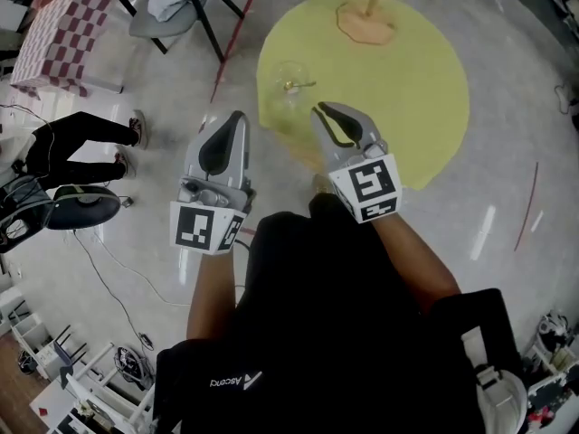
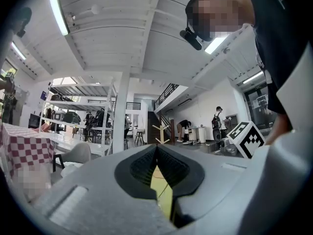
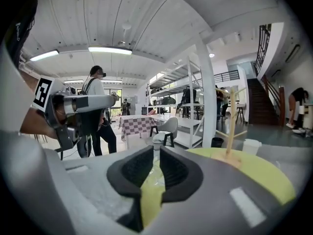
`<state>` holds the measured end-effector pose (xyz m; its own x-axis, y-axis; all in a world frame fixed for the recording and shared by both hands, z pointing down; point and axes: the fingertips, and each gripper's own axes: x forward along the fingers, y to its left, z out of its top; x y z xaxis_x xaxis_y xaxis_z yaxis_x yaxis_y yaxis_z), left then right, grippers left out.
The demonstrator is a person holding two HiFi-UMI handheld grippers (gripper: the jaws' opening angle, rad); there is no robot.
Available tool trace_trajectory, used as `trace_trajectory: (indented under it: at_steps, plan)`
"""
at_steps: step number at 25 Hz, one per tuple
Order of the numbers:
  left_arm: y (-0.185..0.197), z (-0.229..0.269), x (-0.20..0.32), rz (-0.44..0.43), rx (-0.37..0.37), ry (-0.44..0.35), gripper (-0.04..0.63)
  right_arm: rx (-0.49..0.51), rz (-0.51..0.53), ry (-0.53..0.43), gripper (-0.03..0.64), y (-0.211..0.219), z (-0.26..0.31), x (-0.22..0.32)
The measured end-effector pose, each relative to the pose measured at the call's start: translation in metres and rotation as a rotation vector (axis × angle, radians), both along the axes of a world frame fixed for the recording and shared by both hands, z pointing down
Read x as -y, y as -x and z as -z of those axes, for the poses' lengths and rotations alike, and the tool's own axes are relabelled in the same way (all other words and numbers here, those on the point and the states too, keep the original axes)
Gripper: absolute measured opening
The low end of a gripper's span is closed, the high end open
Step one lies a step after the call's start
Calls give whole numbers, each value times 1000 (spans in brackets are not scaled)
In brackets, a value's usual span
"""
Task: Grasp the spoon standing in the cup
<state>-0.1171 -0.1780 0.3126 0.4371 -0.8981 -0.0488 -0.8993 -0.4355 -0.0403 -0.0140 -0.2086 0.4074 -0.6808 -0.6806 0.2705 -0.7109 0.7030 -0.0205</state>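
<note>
A clear glass cup stands near the left edge of the round yellow table, with a thin spoon leaning in it. My right gripper hovers just right of the cup and nearer to me. Its jaws stand a narrow gap apart with nothing between them, as the right gripper view shows. My left gripper is off the table's left edge, left of the cup and nearer to me. In the left gripper view its jaw tips meet, empty.
A wooden stand with a flat base stands at the table's far side, also seen as the wooden stand beside a white cup. A chair and a checkered table stand far left. A person stands at the left.
</note>
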Motion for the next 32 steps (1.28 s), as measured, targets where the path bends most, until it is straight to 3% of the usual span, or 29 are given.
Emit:
trace_trajectory:
  at_steps: [10, 16, 26, 32]
  plan:
    - [0, -19, 46, -23, 9, 45, 11, -5, -39, 185, 152, 10, -51, 54]
    - [4, -26, 60, -62, 6, 65, 11, -29, -77, 249, 152, 23, -76, 71]
    - [38, -35, 64, -77, -15, 73, 11, -65, -146, 210, 35, 37, -82, 78]
    - [44, -38, 68, -100, -27, 75, 11, -88, -157, 178, 11, 40, -77, 82]
